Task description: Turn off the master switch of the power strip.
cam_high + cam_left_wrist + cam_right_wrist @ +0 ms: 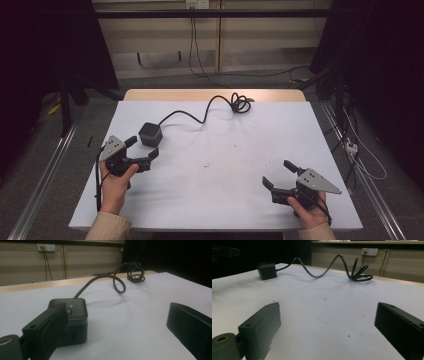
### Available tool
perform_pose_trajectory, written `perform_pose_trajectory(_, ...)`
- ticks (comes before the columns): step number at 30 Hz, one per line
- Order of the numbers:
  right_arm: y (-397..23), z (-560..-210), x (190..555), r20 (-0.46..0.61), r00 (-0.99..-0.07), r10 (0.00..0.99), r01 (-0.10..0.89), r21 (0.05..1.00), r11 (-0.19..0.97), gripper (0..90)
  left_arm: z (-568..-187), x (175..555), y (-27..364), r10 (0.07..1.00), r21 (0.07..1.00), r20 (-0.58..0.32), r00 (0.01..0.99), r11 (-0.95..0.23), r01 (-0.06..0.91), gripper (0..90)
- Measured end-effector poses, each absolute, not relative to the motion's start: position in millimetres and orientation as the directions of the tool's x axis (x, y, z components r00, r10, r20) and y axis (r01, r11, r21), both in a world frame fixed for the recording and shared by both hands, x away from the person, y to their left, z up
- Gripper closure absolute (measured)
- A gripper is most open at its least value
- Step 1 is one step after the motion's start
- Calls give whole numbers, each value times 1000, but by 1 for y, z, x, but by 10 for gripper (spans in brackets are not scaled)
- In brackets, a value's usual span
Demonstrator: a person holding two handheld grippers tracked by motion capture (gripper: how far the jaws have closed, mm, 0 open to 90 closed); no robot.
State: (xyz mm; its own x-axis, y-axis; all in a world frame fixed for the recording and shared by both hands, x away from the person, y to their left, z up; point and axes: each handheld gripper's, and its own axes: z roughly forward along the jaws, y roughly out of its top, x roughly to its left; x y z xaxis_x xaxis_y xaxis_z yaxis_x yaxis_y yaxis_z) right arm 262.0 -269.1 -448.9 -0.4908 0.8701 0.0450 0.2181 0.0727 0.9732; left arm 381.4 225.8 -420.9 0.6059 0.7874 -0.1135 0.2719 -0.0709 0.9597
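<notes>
Both grippers gape: left gripper beside matte black cube, right gripper apart

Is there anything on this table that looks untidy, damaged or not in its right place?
Nothing looks damaged or spilled. The black cube sits flat on the white table. Its cable runs loosely back and ends in a tangled coil near the far edge. A few small dark specks mark the surface.
</notes>
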Motion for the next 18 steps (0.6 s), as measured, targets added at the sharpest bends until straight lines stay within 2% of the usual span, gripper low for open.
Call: perform_pose_trajectory(18, -269, -449, 262, 43, -492, 870, 219, 973, 75, 64, -419, 395, 224, 794, 957, -105, 599, -84, 279, 33)
